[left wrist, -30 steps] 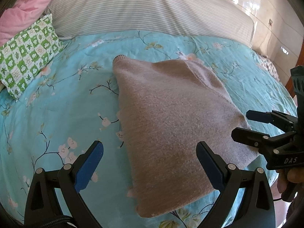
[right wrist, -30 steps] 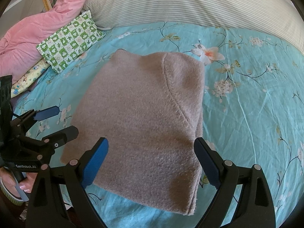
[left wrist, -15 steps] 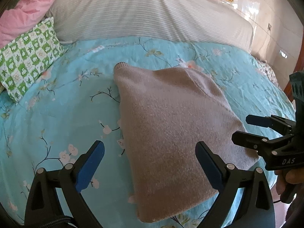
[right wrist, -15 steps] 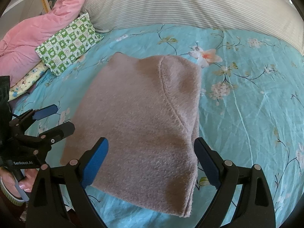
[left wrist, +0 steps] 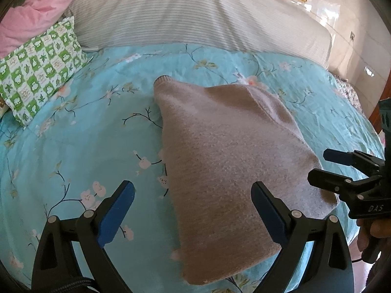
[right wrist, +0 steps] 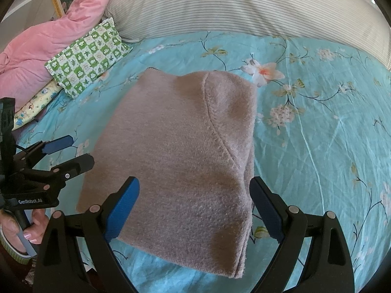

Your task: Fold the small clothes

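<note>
A folded taupe knit sweater (left wrist: 227, 161) lies flat on the turquoise floral bedspread (left wrist: 80, 146); it also shows in the right wrist view (right wrist: 178, 153). My left gripper (left wrist: 193, 207) is open and empty, held above the sweater's near left edge. My right gripper (right wrist: 194, 202) is open and empty, held above the sweater's near right part. Each gripper shows in the other's view, the right one (left wrist: 320, 164) beside the sweater's right edge and the left one (right wrist: 77, 152) beside its left edge. Neither touches the cloth.
A green-and-white checked pillow (left wrist: 36, 70) and a pink quilt (left wrist: 31, 12) lie at the far left. A large striped pillow (left wrist: 195, 19) runs along the head of the bed. The bed's edge is close to the grippers.
Both grippers have tilted and drawn back slightly, so the sweater sits lower in both views. Both stay open. The sweater has not moved.
</note>
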`<act>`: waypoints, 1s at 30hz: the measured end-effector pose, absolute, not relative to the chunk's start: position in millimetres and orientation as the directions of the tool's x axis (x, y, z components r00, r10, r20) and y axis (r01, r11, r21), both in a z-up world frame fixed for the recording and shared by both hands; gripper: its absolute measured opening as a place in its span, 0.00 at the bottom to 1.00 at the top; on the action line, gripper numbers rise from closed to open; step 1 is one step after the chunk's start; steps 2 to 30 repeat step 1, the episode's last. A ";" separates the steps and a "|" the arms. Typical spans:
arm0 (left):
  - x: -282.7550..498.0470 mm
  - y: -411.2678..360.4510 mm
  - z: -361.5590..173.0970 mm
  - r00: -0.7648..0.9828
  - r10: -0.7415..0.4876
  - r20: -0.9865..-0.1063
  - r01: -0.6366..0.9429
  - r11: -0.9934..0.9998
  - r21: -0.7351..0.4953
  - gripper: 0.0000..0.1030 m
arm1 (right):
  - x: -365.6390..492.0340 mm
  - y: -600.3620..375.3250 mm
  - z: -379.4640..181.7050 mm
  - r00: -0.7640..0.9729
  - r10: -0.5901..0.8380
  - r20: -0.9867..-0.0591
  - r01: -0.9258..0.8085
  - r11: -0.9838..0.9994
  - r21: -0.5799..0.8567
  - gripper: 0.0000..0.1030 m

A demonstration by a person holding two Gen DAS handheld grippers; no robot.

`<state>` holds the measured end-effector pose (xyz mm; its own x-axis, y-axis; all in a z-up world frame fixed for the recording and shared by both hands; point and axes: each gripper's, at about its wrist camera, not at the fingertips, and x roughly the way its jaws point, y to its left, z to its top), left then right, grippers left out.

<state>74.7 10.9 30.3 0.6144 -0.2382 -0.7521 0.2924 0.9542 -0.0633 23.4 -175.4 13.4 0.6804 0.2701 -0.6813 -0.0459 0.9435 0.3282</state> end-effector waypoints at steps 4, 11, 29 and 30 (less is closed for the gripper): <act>75.4 11.4 30.2 0.613 -0.237 -0.753 0.290 0.955 -0.064 0.94 | 23.2 -175.5 13.6 0.680 0.270 -0.681 -0.047 0.944 0.328 0.89; 75.4 11.4 30.2 0.613 -0.237 -0.753 0.290 0.955 -0.064 0.94 | 23.2 -175.5 13.6 0.680 0.270 -0.681 -0.047 0.944 0.328 0.89; 75.4 11.4 30.2 0.613 -0.237 -0.753 0.290 0.955 -0.064 0.94 | 23.2 -175.5 13.6 0.680 0.270 -0.681 -0.047 0.944 0.328 0.89; 75.4 11.4 30.2 0.613 -0.237 -0.753 0.290 0.955 -0.064 0.94 | 23.2 -175.5 13.6 0.680 0.270 -0.681 -0.047 0.944 0.328 0.89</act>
